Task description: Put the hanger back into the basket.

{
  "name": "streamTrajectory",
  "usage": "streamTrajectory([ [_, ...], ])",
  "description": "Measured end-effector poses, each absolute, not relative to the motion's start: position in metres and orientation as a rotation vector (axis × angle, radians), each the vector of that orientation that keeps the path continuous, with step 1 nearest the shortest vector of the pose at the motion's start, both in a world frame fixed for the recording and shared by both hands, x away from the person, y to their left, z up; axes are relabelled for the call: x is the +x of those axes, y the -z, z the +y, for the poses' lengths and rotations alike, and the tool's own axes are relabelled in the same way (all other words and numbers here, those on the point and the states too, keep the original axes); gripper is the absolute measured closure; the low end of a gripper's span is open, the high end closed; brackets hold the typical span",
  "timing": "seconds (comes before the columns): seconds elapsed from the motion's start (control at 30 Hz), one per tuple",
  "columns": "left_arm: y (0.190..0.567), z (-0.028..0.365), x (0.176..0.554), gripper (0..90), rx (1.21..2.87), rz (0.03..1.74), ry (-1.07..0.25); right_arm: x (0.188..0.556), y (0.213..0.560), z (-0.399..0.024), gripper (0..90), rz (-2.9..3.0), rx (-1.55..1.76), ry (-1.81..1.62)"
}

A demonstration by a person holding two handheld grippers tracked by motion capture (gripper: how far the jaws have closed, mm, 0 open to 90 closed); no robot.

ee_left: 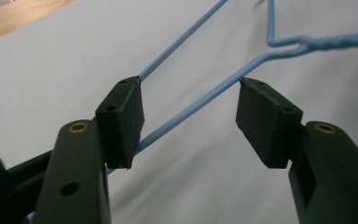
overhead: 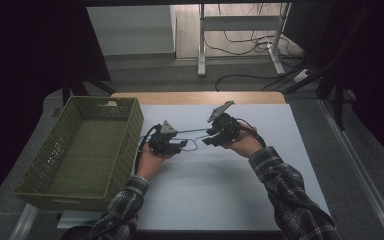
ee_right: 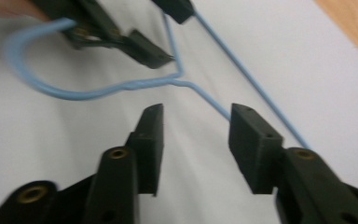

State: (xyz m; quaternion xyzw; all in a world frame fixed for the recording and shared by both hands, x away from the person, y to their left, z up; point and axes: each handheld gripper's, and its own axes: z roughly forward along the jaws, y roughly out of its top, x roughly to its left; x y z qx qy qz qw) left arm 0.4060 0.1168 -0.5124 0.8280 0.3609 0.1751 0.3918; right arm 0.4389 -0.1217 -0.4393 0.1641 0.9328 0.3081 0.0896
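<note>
While the green basket (overhead: 82, 150) sits empty at the far left of the desk (overhead: 260, 190), nothing has gone into it yet. Moving right, the left hand-held gripper (overhead: 172, 145) has its jaws spread, one blue wire running between them and another passing the outer pad, so it's released, not pinching. Between the two hands lies the blue wire hanger (overhead: 192, 132), flat on the white desk, its hook curling toward the person. On the right, the right hand-held gripper (overhead: 211, 140) is also gaping wide, jaws straddling a hanger arm without closing. I'd say we're early: both are lined up, the grasp and any lift toward the basket are left.
</note>
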Motion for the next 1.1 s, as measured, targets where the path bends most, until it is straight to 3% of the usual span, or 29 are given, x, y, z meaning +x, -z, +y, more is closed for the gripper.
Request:
streamTrajectory([
  [0.13,0.51,0.118,0.406,41.4,2.094,0.915,-0.445,0.446,0.451,-0.118,48.4,2.714,0.448,-0.887],
  [0.4,0.509,0.119,0.404,40.9,2.086,0.913,-0.444,0.455,0.474,-0.106,48.5,2.663,0.36,-0.786],
  [0.53,0.508,0.119,0.404,40.7,2.085,0.908,-0.444,0.457,0.485,-0.101,55.4,2.619,0.289,-0.726],
  [0.7,0.507,0.12,0.402,38.3,2.072,0.912,-0.437,0.458,0.489,-0.099,70.3,2.597,0.239,-0.726],
  [0.8,0.505,0.121,0.4,34.3,2.067,0.92,-0.446,0.458,0.488,-0.099,73.1,2.579,0.179,-0.707],
  [1.1,0.498,0.124,0.388,22.5,2.008,0.979,-0.496,0.459,0.458,-0.106,87.2,2.525,0.086,-0.772],
])
